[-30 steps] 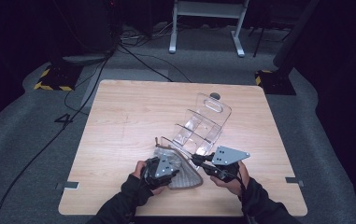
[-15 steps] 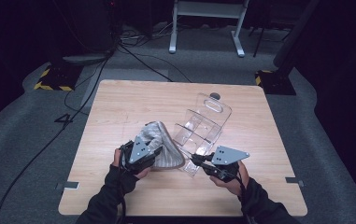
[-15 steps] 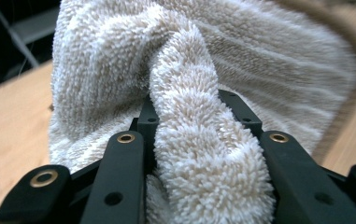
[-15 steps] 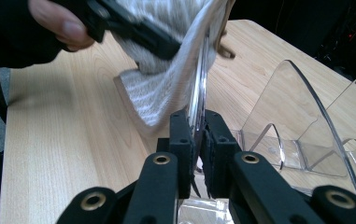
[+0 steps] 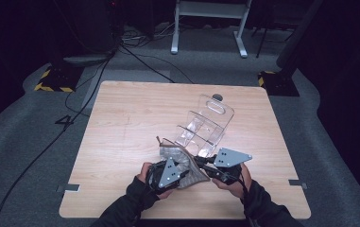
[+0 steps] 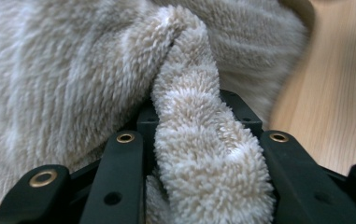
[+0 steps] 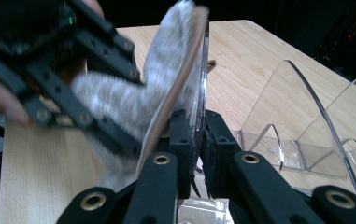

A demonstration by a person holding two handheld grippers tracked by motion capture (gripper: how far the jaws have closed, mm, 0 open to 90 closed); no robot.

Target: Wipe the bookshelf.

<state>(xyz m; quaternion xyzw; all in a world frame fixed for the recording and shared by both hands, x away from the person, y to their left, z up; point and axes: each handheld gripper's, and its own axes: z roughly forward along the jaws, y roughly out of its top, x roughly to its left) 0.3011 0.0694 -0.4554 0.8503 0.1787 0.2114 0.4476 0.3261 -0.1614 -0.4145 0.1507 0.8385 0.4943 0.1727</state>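
A fluffy grey-beige slipper [image 5: 176,155] with a tan sole is held above the table's near edge, against the front of a clear acrylic rack [image 5: 207,124]. My left gripper [image 5: 183,171] is shut on it. In the left gripper view a fold of the slipper's fleece [image 6: 199,154] is pinched between the black jaws of that gripper [image 6: 192,119]. My right gripper [image 5: 201,163] is shut on the rack's thin front wall. In the right gripper view its jaws [image 7: 196,126] clamp that clear wall [image 7: 205,60], and the slipper [image 7: 166,65] stands just left of it.
The wooden table [image 5: 130,113] has bare room to the left and far side of the rack. The rack's curved dividers [image 7: 302,107] stretch away to the right. Beyond the table, cables [image 5: 135,56] and a white frame [image 5: 206,19] lie on the dark floor.
The left gripper carried the slipper up and to the left, then brought it back right, against the rack's front by the right gripper. The right gripper has kept still.
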